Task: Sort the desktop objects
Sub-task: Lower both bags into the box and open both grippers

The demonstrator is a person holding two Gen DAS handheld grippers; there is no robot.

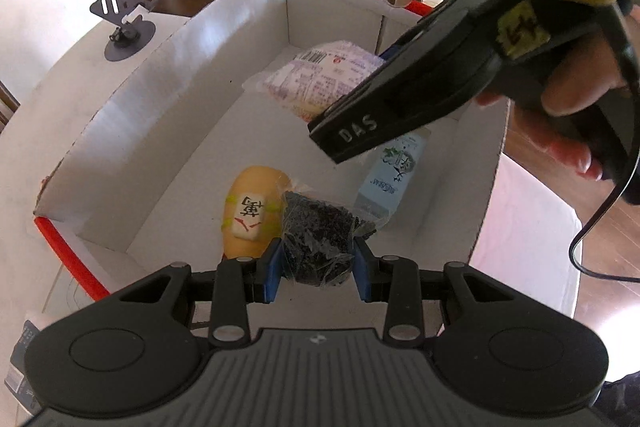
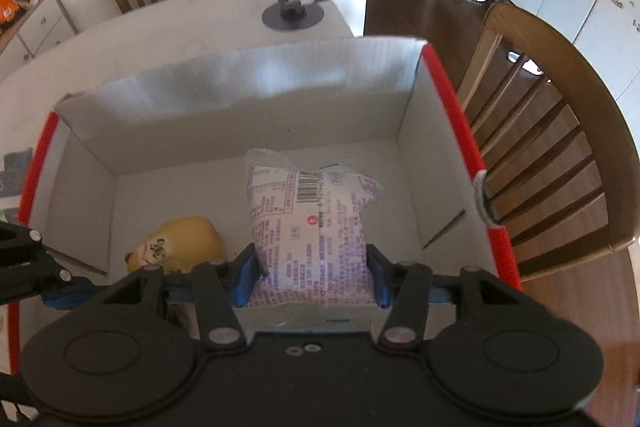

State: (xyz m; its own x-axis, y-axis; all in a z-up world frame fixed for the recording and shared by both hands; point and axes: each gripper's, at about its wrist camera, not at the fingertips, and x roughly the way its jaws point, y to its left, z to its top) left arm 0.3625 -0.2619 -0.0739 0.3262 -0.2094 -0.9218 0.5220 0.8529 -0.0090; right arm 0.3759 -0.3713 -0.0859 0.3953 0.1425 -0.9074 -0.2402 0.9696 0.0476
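Both tongs over the box (image 2: 248,75). Left tongs (image 1: 317,263) clenched on dark packet (image 1: 316,239); right tongs (image 2: 312,275) grasping printed pouch (image 2: 308,219), likely for dropping in.

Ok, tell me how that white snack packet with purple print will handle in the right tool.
The snack packet looks puffed and crinkly between the right tool fingers, so it probably feels light and gives under pressure. Its glossy film may slip if the grip loosens. It likely flops rather than rolls once dropped into the white box.
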